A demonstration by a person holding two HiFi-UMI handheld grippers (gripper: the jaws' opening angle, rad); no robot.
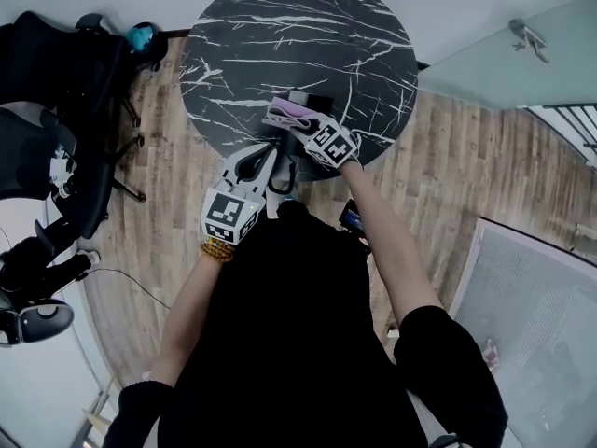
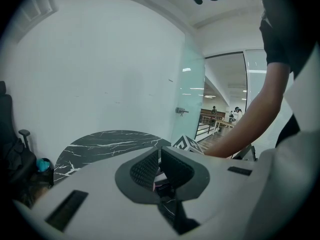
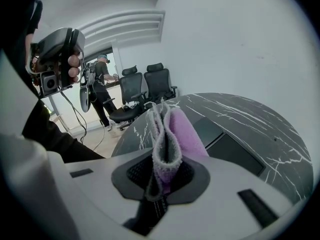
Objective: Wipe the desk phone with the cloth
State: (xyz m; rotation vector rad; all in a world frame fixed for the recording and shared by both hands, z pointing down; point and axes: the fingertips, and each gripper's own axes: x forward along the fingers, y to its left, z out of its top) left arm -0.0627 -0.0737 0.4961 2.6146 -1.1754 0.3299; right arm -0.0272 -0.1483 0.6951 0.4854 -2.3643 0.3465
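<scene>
1. Person's torso [image 1: 298, 325] — black-clad, at the table [image 1: 233, 54] edge.
2. Left gripper [image 2: 159, 159] — jaws nearly together, nothing between.
3. Right gripper [image 3: 162, 170] — jaws pinching a pink cloth [image 3: 180, 129], close to the phone [image 3: 230, 151] on the table's near side.

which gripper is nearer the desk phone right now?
Right. The right gripper, shut on the cloth, is right beside the desk phone; the left gripper sits back at the table's near edge.
</scene>
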